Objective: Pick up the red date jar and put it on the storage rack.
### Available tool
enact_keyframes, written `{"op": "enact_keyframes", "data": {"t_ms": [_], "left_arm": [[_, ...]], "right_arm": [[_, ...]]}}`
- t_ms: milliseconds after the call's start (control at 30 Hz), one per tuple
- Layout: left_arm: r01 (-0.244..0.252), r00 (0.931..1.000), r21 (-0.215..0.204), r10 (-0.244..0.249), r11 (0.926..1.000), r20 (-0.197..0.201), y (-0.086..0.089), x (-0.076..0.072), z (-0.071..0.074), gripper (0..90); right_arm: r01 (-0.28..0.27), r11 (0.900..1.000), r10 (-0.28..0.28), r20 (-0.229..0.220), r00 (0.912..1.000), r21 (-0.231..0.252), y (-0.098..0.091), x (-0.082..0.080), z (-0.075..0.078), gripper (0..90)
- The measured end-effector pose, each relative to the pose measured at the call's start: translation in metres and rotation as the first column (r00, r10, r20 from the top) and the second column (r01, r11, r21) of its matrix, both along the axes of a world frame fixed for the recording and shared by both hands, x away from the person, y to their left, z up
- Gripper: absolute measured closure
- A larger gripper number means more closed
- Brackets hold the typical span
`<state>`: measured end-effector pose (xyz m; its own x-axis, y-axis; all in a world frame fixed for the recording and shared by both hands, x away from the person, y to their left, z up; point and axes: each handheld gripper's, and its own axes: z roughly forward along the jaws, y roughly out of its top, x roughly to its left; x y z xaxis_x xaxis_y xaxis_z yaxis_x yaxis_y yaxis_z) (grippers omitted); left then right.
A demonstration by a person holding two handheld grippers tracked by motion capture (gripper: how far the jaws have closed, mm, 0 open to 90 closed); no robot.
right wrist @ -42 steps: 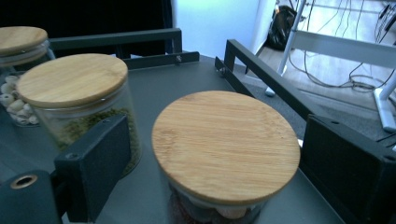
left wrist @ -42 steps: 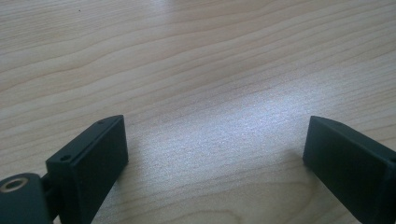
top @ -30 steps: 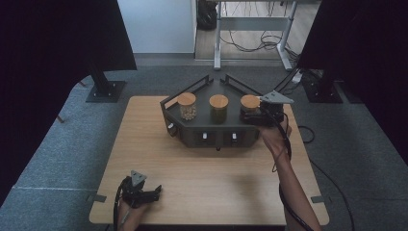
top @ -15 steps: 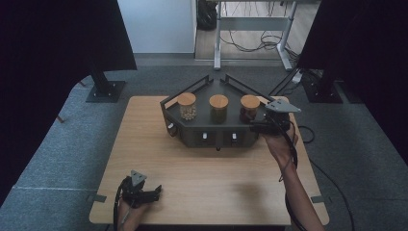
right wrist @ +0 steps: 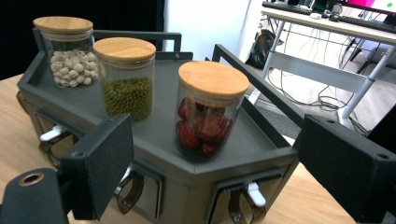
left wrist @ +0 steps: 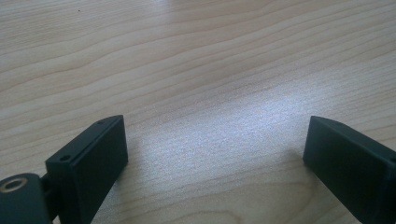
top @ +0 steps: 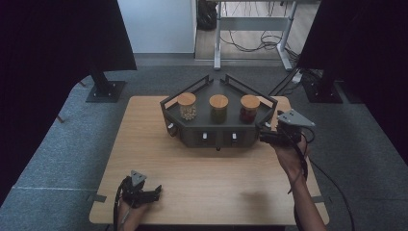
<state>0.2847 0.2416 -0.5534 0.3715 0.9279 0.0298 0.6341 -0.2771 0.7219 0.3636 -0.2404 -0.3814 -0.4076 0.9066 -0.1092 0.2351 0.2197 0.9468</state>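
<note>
At the table's right edge, the right gripper [top: 267,138], its empty jaws just narrowing, faces the grey rack's [top: 217,135] corner drawer handle [right wrist: 250,198] below the red-fruit jar [right wrist: 208,109]; it should approach level and centred, while the left gripper [top: 153,194] rests open.

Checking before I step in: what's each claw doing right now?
Left claw: open, empty, resting low over the table.
Right claw: open, jaws just closing somewhat, nothing between them, facing the jar rack.
</note>
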Motion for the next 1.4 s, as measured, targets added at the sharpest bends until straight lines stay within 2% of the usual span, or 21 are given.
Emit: {"op": "enact_keyframes", "data": {"t_ms": [333,567,1100,1400], "left_arm": [[0.000,1.0000,0.000,0.000,1.0000,0.001,0.000,0.000,0.000,6.2],[0.000,1.0000,0.000,0.000,1.0000,0.000,0.000,0.000,0.000,6.2],[0.003,1.0000,0.002,-0.003,1.0000,0.001,0.000,0.000,0.000,6.3],[0.003,1.0000,0.002,-0.003,1.0000,0.000,0.000,-0.001,0.000,6.3]], "right_arm": [[0.008,0.9999,-0.008,-0.003,1.0000,0.006,-0.015,-0.027,-0.007,10.1],[0.012,0.9999,-0.012,-0.018,0.9998,-0.007,-0.021,-0.045,-0.019,10.2],[0.035,0.9992,-0.037,-0.104,0.9939,-0.020,-0.030,-0.068,-0.067,10.1],[0.044,0.9983,-0.050,-0.175,0.9833,-0.037,-0.031,-0.075,-0.098,10.0]]}}
